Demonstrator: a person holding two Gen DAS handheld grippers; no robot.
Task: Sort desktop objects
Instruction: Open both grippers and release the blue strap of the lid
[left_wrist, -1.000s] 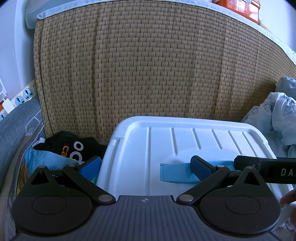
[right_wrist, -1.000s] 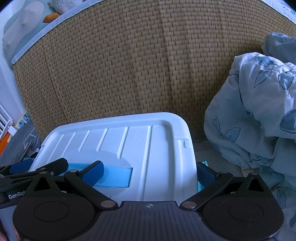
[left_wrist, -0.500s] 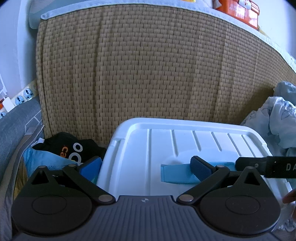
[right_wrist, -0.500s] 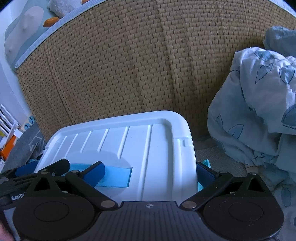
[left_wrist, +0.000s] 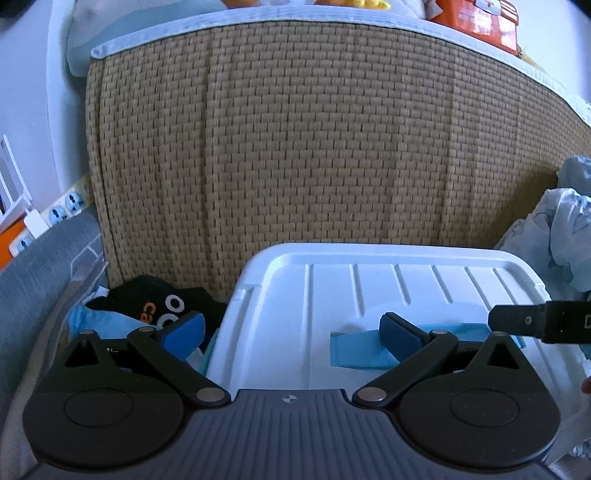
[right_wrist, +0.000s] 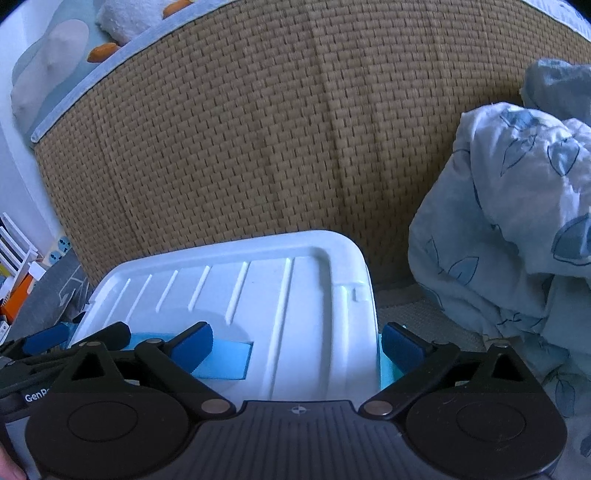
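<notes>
Two grippers are straddling opposite ends of one white lidded storage box (left_wrist: 388, 295), which is sitting in front of a tall woven rattan panel (left_wrist: 314, 147), with a crumpled leaf-print quilt (right_wrist: 517, 221) lying just beside it on the right and a black garment with white and orange lettering (left_wrist: 155, 299) lying beside it on the left. The lid is sitting flat on the box, and a light blue handle piece (left_wrist: 354, 352) is showing in the round recess at its middle. The left gripper (left_wrist: 291, 332) is standing wide open, one pad hanging off the left edge of the lid and the other resting over the blue handle; nothing is being squeezed between them. The right gripper (right_wrist: 295, 343) is likewise spread open, its pads bracketing the right edge of the lid, and its dark finger is crossing the right side of the left wrist view. Whether the box is being set down or is about to be taken up, these pictures are not settling. Either way, I judge that handling a box this wide is calling for both grippers working evenly: keeping the two ends level, closing or loosening at the same time, and watching that the lid's rim is not slipping or the quilt getting caught under a finger.
</notes>
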